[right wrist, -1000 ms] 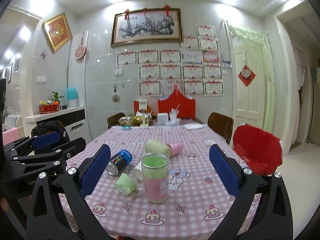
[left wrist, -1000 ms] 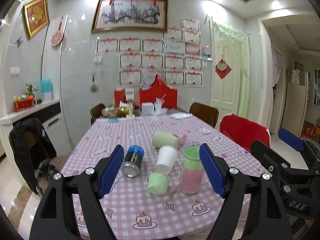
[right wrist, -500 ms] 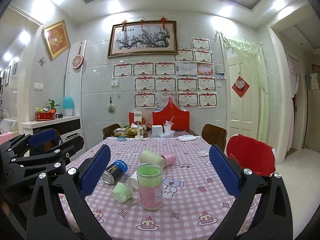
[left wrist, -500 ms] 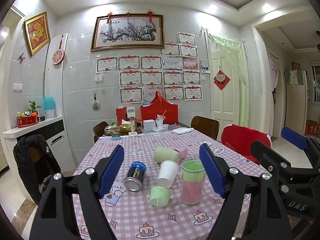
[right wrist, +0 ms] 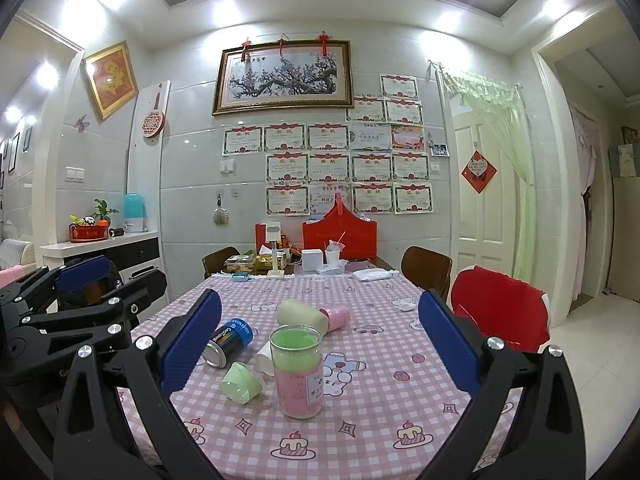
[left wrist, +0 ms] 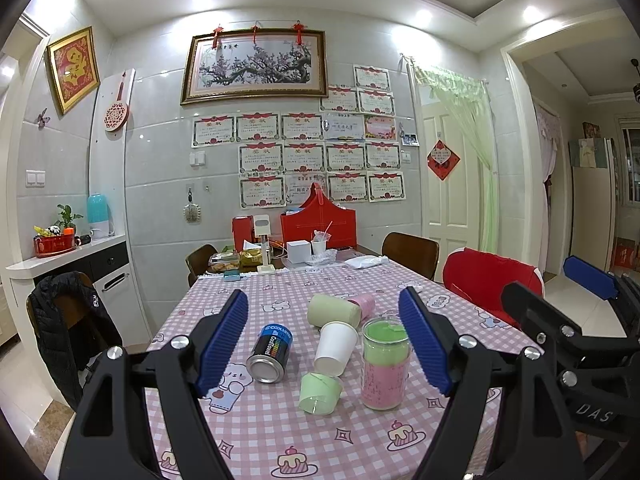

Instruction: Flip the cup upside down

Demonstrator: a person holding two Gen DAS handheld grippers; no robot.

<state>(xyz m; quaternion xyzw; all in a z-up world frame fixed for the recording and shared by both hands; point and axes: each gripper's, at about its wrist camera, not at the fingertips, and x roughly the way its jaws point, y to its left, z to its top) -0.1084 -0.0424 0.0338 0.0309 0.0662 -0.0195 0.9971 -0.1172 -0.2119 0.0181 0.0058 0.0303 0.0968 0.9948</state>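
Note:
A clear cup with a green and pink filling (left wrist: 384,364) (right wrist: 298,372) stands upright on the pink checked tablecloth (left wrist: 280,432). Beside it lie a small green cup (left wrist: 320,394) (right wrist: 242,382), a white paper cup (left wrist: 335,349), a cream cup (left wrist: 334,311) (right wrist: 302,316) and a pink cup (left wrist: 364,304) (right wrist: 336,316), all on their sides. My left gripper (left wrist: 324,344) is open and empty, held back above the table's near end. My right gripper (right wrist: 318,348) is open and empty too, in front of the upright cup.
A blue and black can (left wrist: 270,354) (right wrist: 230,340) lies on its side left of the cups. Red boxes (left wrist: 318,228) and clutter fill the table's far end. A red chair (left wrist: 492,280) stands at the right, a chair with a black jacket (left wrist: 68,320) at the left.
Both cameras have tilted upward and drawn slightly back, so the cups sit lower in view and more ceiling shows. Nothing on the table has moved. Both grippers stay open.

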